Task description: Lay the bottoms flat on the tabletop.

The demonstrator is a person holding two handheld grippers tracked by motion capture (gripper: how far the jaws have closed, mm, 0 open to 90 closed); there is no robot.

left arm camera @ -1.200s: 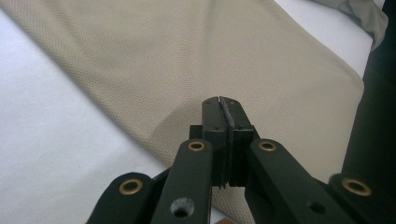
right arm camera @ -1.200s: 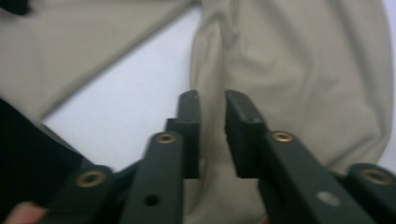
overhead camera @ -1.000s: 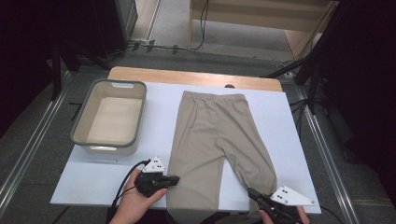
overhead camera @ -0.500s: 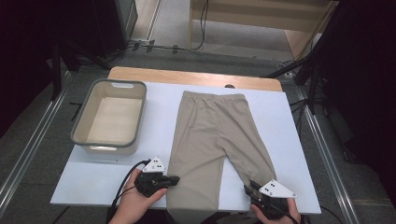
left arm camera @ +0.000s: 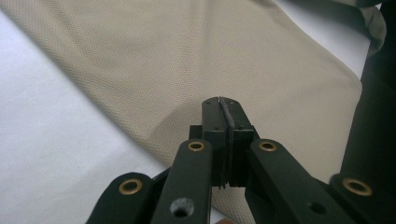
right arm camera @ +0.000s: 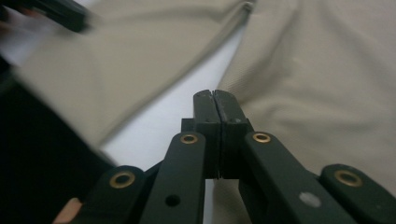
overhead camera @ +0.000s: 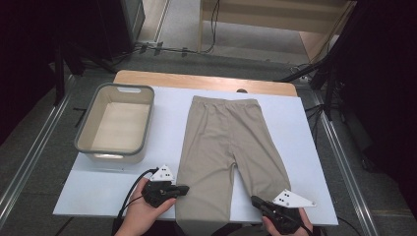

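The beige trousers [overhead camera: 223, 147] lie flat on the white surface [overhead camera: 162, 103], long axis running away from the person: waistband at the far end, 2 legs pointing back toward the near edge. The left gripper [overhead camera: 183, 189] is clenched on the left leg's outer edge. The right gripper [overhead camera: 255, 200], just closing, sits clenched at the right leg's hem; whether cloth is pinched, I cannot tell.

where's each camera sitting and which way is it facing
High view: above the person's side of the table, looking forward and down on pants and bin; both hands, the left gripper and right gripper show at the bottom.
Left gripper view: rides the left gripper, looking along its shut fingers over a pant leg.
Right gripper view: rides the right gripper, looking along its fingers, which just closed, toward the gap between the legs.
All three share the pants.
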